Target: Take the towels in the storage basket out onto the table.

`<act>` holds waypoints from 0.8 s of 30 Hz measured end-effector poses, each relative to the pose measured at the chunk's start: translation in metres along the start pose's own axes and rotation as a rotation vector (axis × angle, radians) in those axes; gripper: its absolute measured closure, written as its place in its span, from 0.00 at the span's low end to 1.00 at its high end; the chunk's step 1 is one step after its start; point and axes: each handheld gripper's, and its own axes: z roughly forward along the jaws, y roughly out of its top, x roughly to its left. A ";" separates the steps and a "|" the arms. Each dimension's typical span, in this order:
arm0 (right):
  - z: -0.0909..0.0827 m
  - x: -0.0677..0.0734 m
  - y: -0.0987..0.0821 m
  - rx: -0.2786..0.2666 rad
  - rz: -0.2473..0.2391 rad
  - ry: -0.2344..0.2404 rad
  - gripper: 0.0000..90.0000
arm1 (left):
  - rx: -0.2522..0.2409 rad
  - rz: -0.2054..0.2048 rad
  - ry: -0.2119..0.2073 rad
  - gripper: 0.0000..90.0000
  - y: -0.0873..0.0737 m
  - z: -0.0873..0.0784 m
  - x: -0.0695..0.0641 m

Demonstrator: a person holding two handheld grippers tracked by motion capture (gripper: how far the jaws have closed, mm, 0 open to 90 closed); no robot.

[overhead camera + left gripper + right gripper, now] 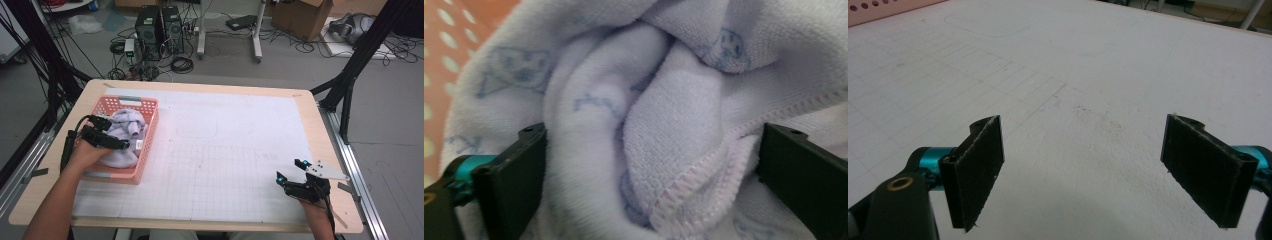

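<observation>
Jaws spread wide, the left gripper presses into a lilac towel bunched in the pink basket at the table's left, folds of cloth bulging between its pads but not yet pinched. Soft, light and limp, the towel will likely sag when lifted, so a thick fold or the stitched hem looks the surest hold. Over bare mat near the right edge, the right gripper hangs open-jawed.

Towel runs off every edge in the left gripper view; its blue print is too blurred to read. Basket floor is hidden under the towel. Right forearm is cut off at the bottom of the high view.
</observation>
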 end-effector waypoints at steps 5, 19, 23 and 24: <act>0.000 0.000 0.000 0.002 -0.002 0.001 0.18 | 0.019 0.044 0.034 0.02 0.000 0.009 -0.003; -0.003 -0.003 -0.002 0.007 0.009 -0.014 0.18 | -0.009 -0.027 0.040 0.54 0.003 -0.002 0.003; -0.003 -0.004 -0.002 0.008 0.014 -0.016 0.18 | -0.073 -0.070 0.031 0.62 0.002 -0.012 0.007; -0.003 -0.004 -0.002 0.008 0.015 -0.017 0.18 | -0.095 -0.075 0.032 0.62 0.002 -0.014 0.007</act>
